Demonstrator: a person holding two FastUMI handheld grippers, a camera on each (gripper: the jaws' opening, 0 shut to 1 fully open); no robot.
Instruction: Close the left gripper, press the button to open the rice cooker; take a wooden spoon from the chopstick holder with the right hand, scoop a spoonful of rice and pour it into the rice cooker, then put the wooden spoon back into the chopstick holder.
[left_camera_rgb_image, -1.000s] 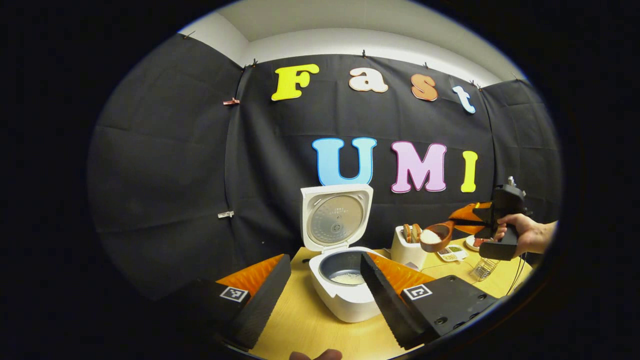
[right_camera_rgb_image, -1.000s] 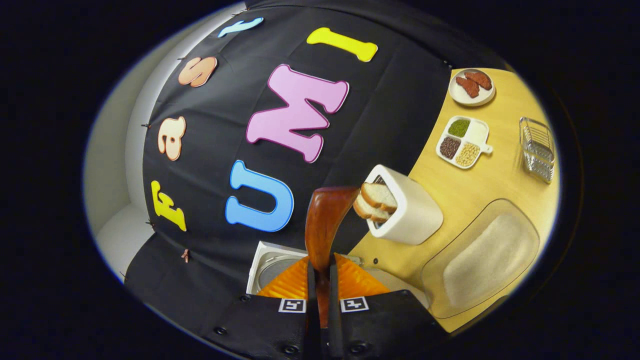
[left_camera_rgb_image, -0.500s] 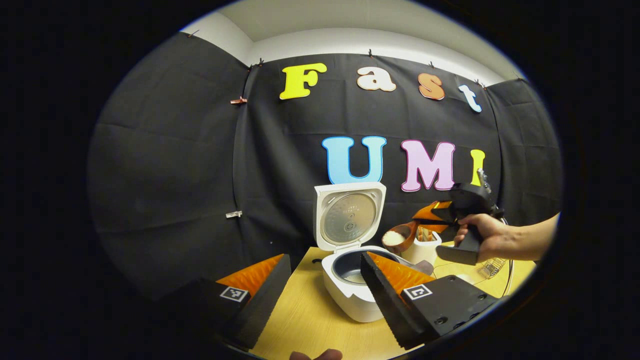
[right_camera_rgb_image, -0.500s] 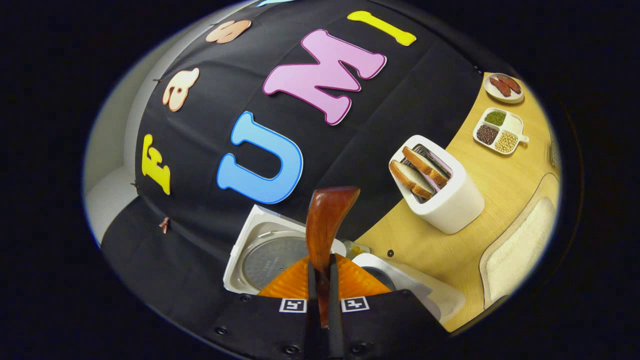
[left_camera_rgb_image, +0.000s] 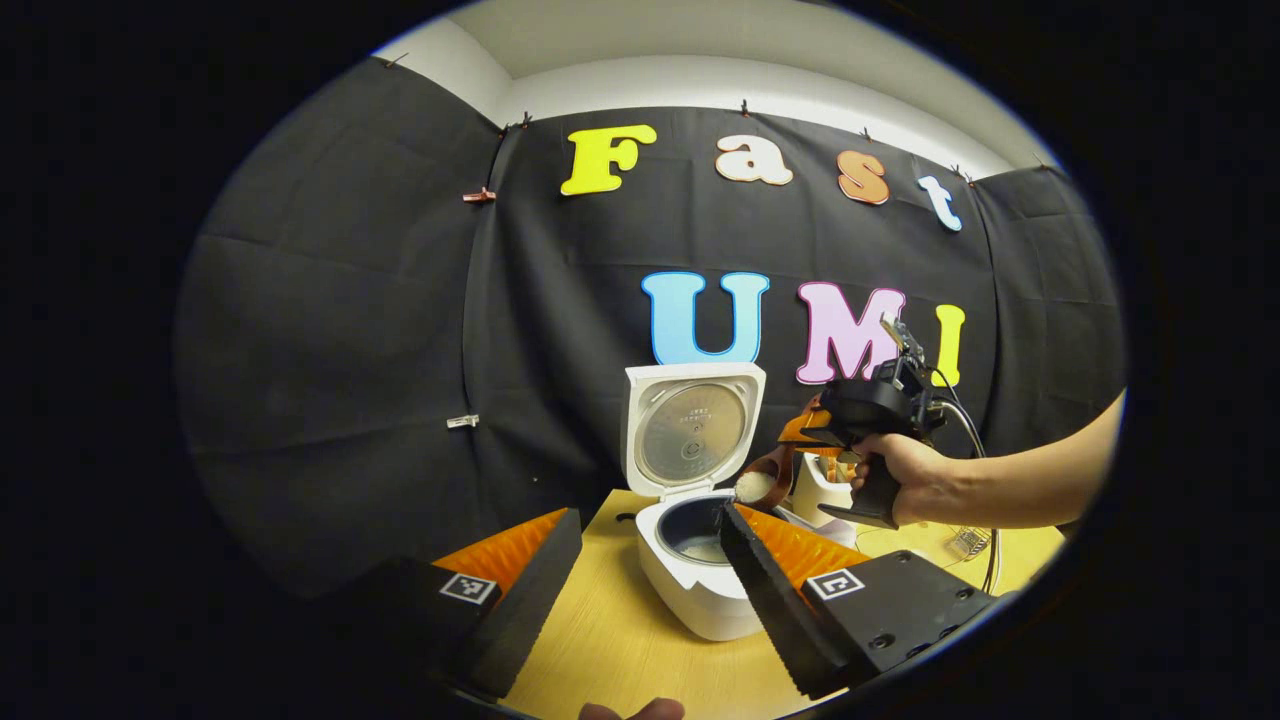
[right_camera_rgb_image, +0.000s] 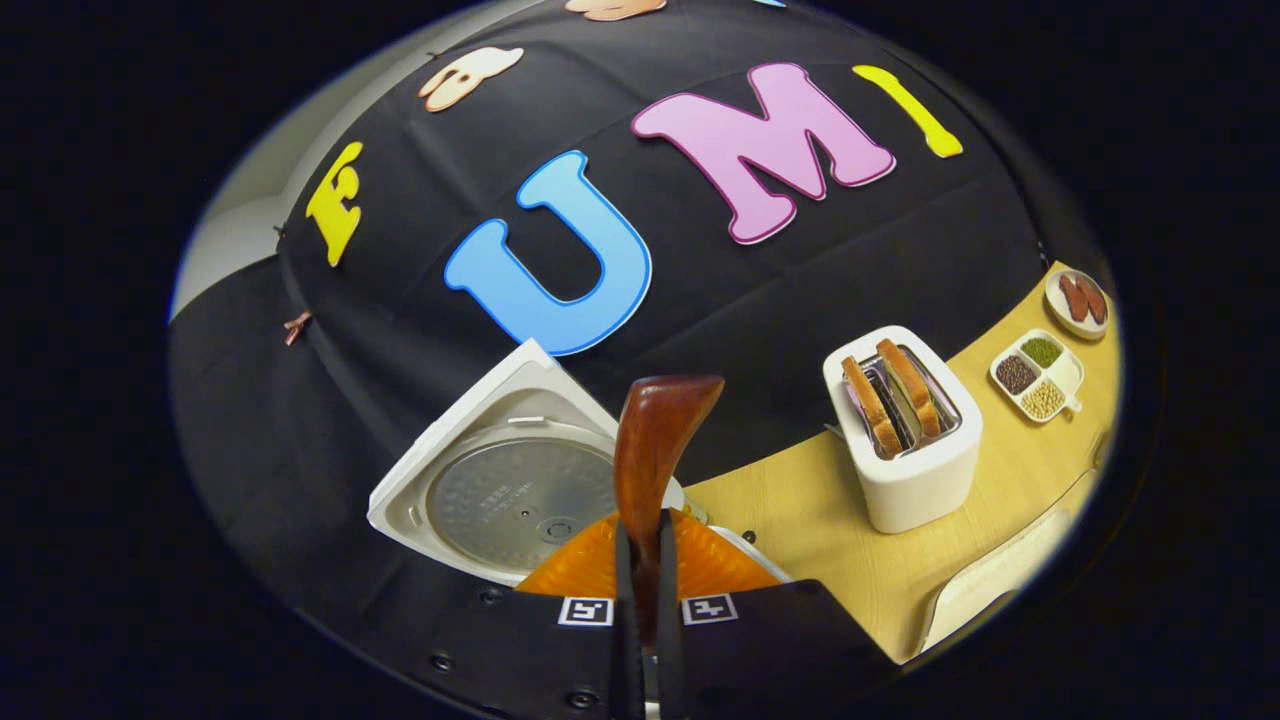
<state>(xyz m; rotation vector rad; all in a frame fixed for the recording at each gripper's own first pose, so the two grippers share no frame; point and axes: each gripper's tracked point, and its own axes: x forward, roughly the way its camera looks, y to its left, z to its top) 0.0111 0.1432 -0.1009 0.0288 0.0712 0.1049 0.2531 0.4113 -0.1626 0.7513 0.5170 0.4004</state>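
The white rice cooker (left_camera_rgb_image: 690, 585) stands open on the wooden table, its lid (left_camera_rgb_image: 692, 430) upright, a little rice in the dark inner pot. My right gripper (left_camera_rgb_image: 805, 440), held by a hand, is shut on the handle of a brown wooden spoon; the spoon's bowl (left_camera_rgb_image: 757, 483), heaped with white rice, hangs over the pot's right rim. In the right gripper view the spoon (right_camera_rgb_image: 655, 445) sticks up between my shut right gripper (right_camera_rgb_image: 640, 600), with the cooker lid (right_camera_rgb_image: 500, 495) just behind it. My left gripper (left_camera_rgb_image: 645, 590) stands open in front of the cooker, holding nothing.
A white toaster (right_camera_rgb_image: 905, 435) with two bread slices stands right of the cooker. Farther right lie a sectioned dish of beans (right_camera_rgb_image: 1040, 375), a small plate (right_camera_rgb_image: 1075, 300) and a pale tray of rice (right_camera_rgb_image: 985, 590). A wire holder (left_camera_rgb_image: 968, 543) sits behind the right arm.
The right gripper has carried the rice-filled spoon leftward, from beside the toaster to over the cooker pot. The left gripper has stayed open and nearly still.
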